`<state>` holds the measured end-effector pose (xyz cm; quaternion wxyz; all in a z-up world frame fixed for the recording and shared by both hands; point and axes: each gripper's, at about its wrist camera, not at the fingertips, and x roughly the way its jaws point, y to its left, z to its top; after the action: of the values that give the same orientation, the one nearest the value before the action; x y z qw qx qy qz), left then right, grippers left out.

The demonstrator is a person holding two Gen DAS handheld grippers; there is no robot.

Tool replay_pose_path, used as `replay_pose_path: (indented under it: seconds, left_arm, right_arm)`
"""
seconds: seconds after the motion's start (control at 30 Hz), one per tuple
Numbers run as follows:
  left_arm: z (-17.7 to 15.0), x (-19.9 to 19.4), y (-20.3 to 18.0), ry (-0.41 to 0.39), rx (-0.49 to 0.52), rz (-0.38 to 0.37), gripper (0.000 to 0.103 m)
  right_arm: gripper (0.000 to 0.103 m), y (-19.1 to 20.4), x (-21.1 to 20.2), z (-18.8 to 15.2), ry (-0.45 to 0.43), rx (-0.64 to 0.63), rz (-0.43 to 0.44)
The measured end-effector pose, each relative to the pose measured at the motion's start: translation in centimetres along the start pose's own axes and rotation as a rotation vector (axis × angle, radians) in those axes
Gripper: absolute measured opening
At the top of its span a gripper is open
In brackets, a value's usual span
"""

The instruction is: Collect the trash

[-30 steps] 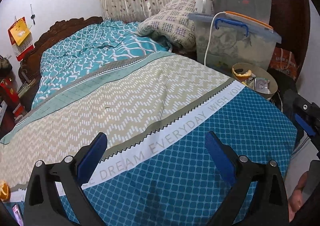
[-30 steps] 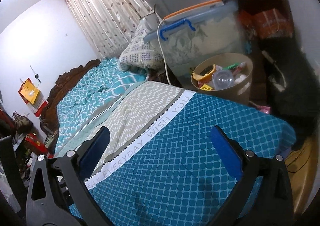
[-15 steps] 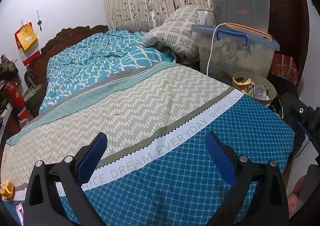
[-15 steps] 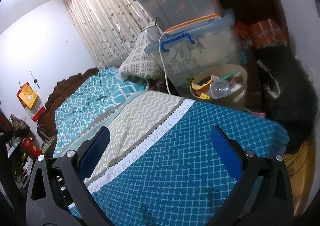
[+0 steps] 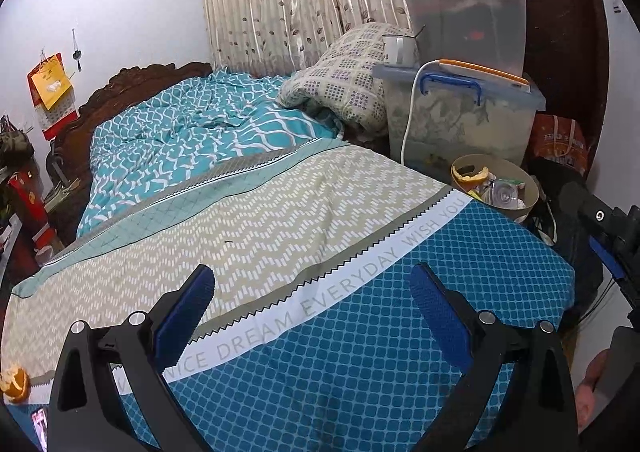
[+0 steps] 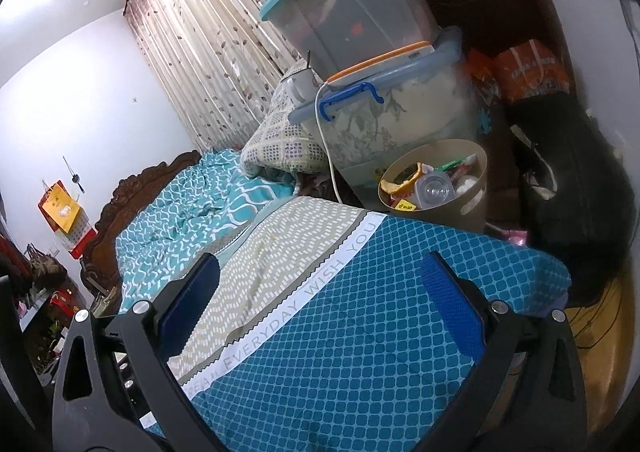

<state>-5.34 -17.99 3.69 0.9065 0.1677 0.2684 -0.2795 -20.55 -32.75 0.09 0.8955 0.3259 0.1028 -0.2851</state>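
left wrist view first: the left gripper (image 5: 312,316) hangs over the foot of the bed (image 5: 360,332), jaws spread wide and nothing between them. down at the far left edge of this view sits a piece of orange peel (image 5: 14,384) on the bedspread, near the bed's near corner, well apart from the gripper. that looks like the trash left to collect. it is small, curled, orange outside with a paler inside, ragged at the rim. it should be very light and a bit springy, soft enough to crush, maybe slightly slick on the waxy skin, so the person would do best to pinch it across a curled edge rather than the flat back. beyond the far side of the bed stands the tan bin (image 5: 528,203), already holding another peel, a clear plastic cup and some wrappers. the other gripper (image 5: 608,240) pokes in at the right edge of this view.

right wrist view now: the right gripper (image 6: 320,288) also floats above the blue part of the bedspread (image 6: 360,332), jaws wide, carrying nothing. the bin (image 6: 472,207) shows clearly here, just past the bed's edge and below the stacked plastic boxes (image 6: 380,123) (a white cable trails down beside it). the loose peel is not visible in this view.
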Motion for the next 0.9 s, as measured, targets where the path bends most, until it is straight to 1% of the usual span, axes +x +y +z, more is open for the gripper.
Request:
replay_pose_path:
  seconds: [0.13, 0.27, 0.53, 0.77, 0.9]
  left_arm:
    - [-0.1, 0.0, 0.0, 0.007, -0.005, 0.006, 0.094]
    - [-0.2, 0.1, 0.0, 0.015, -0.006, 0.038, 0.094]
    - [-0.5, 0.6, 0.9, 0.042, -0.037, 0.079, 0.094]
    - [-0.8, 0.5, 2.4, 0.041, -0.082, 0.125, 0.094]
    - [-0.9, 0.3, 3.1, 0.038, -0.108, 0.154, 0.094]
  right_arm:
    - [0.100, -0.2, 0.2, 0.0, 0.002, 0.004, 0.003]
    - [0.100, -0.3, 0.5, -0.2, 0.015, 0.009, 0.001]
    - [0.100, -0.2, 0.7, -0.5, 0.029, 0.001, 0.001]
    - [0.100, 0.3, 1.7, -1.3, 0.097, -0.011, -0.004]
    - [0.100, 0.7, 1.7, -1.5, 0.097, -0.022, -0.002]
